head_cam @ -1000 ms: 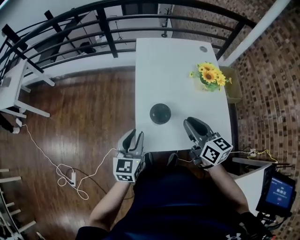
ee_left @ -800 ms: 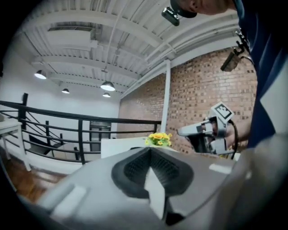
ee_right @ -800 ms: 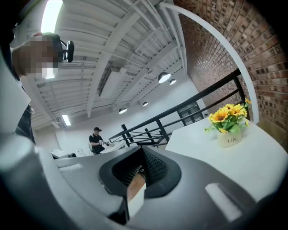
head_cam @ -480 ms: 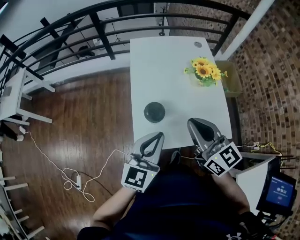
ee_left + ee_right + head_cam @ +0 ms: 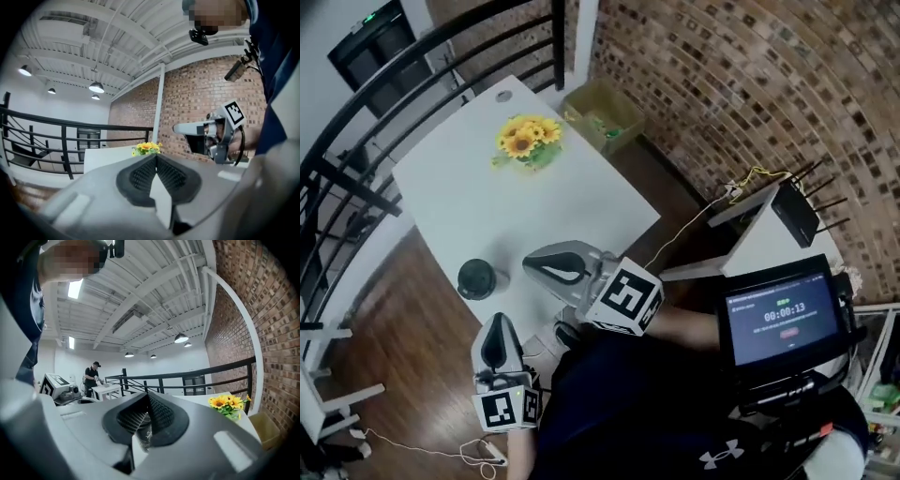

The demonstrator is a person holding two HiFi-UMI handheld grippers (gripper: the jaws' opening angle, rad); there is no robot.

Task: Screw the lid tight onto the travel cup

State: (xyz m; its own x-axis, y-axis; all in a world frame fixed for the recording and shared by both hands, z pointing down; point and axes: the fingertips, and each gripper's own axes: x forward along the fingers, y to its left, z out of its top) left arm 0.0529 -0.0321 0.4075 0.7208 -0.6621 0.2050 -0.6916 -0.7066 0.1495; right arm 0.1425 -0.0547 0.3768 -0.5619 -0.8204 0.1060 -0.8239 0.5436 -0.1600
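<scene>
The travel cup (image 5: 476, 278) stands upright on the white desk (image 5: 572, 202), close to the desk's lower left edge in the head view. It is dark, with a round dark top; whether the lid is seated tight cannot be told from above.

The left claw (image 5: 497, 322) is at the lower left of the frame, below the cup and off the desk's edge, over the wooden floor (image 5: 384, 347). Its own view shows the two ribbed pads pressed together with nothing between them.

The right claw (image 5: 529, 265) is at the middle of the frame, its tips pointing left, just beside the cup but apart from it. Its jaws are likewise closed on nothing. In the right gripper view the cup's dark side (image 5: 144, 430) shows through the gap behind the joined pads.

A bunch of sunflowers (image 5: 525, 141) sits on the desk toward the upper left of the frame, well apart from the cup. A lit screen (image 5: 780, 319) stands at the right. A black railing (image 5: 356, 183) runs along the left, and a brick wall (image 5: 750, 84) fills the upper right.
</scene>
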